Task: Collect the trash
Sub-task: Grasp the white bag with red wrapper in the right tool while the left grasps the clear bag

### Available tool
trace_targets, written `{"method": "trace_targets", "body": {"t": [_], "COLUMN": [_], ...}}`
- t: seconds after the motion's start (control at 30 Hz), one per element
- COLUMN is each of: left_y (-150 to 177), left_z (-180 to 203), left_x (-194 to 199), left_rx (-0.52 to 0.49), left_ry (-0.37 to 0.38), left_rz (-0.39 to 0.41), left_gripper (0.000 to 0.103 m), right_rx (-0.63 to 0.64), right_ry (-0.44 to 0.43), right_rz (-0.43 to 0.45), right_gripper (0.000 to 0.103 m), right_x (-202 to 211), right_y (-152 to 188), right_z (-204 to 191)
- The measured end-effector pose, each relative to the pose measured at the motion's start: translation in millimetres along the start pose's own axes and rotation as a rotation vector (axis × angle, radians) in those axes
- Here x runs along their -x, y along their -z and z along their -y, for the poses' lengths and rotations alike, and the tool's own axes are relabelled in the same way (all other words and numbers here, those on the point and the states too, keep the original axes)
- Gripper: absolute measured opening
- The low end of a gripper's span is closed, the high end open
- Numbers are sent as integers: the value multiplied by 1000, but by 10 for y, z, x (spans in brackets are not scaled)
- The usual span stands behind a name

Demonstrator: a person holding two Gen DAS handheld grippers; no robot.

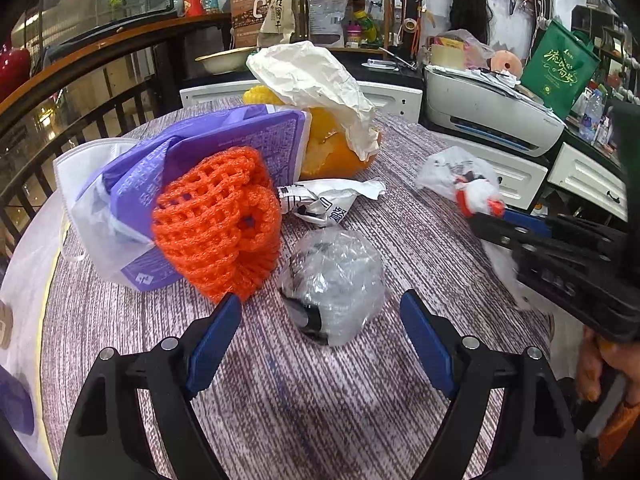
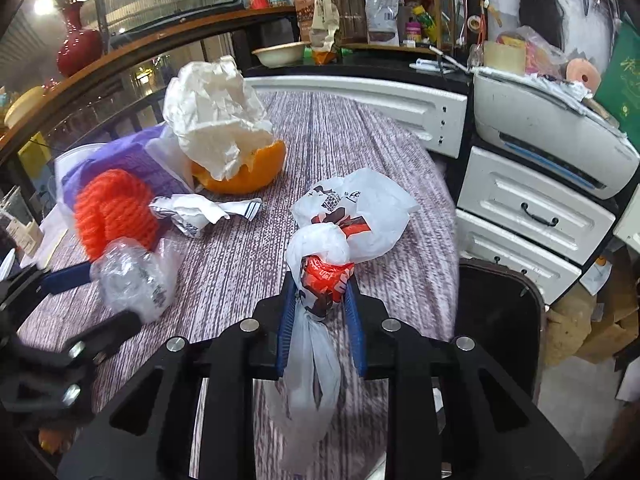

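Two pickups are under way at once. The right gripper (image 2: pixel 320 300) is clenched on the knotted neck of a white plastic bag with red and dark print (image 2: pixel 352 216), its blue pads squeezing the twisted film just below centre of the right wrist view, while the bag's body lies on the table ahead of the jaws. The left gripper (image 1: pixel 320 320) stands released, its jaws wide apart on either side of a crumpled clear plastic wad with something dark inside (image 1: pixel 332 280), which sits at lower centre of the left wrist view; the pads do not press on it.

By the look of it, the next move calls for the left jaws to close on the wad, which is springy film and will probably compress before it holds. The right hand then needs only to lift its bag, light and limp, toward the dark bin (image 2: pixel 500 320) at the lower right of its view, if that is the receptacle.

Still lying on the grey, streaked table (image 1: pixel 400 216) are:
- an orange foam fruit net (image 1: pixel 216 220), soft and open-meshed, at centre left;
- a glossy purple package (image 1: pixel 200 148) behind it;
- a crumpled printed wrapper (image 1: pixel 324 200) at centre;
- an orange fruit peel (image 1: pixel 332 148), cupped, under creased white paper (image 1: pixel 312 76) at upper centre.
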State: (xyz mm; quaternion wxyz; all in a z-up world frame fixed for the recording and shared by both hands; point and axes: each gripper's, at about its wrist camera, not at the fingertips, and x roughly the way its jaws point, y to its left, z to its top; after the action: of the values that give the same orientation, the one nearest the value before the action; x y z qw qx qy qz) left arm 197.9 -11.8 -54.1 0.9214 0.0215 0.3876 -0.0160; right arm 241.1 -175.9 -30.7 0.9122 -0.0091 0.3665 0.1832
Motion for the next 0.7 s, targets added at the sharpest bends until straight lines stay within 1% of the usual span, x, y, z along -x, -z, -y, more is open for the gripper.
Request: {"method": "trace_targets", "body": {"t": [0.07, 0.23, 0.43, 0.6, 0.7], "left_y": [-24, -39, -16, 25, 58], "left_z": [8, 42, 125, 210, 265], "left_x": [-45, -92, -51, 118, 247], "left_rx": [4, 9, -12, -31, -36], "left_ry": [1, 10, 15, 21, 38], "left_rz": [-8, -20, -13, 34, 62], "left_gripper": [75, 55, 50, 48, 47], "right_rx": [21, 40, 0, -18, -25], "right_ry": [3, 4, -10, -12, -8], "right_rz": [19, 57, 76, 95, 108], "right_gripper": [25, 25, 25, 25, 25], "right_x": [98, 283, 394, 484, 548], "right_y": [34, 110, 169, 238, 297], "right_z": [-3, 43, 184, 256, 290]}}
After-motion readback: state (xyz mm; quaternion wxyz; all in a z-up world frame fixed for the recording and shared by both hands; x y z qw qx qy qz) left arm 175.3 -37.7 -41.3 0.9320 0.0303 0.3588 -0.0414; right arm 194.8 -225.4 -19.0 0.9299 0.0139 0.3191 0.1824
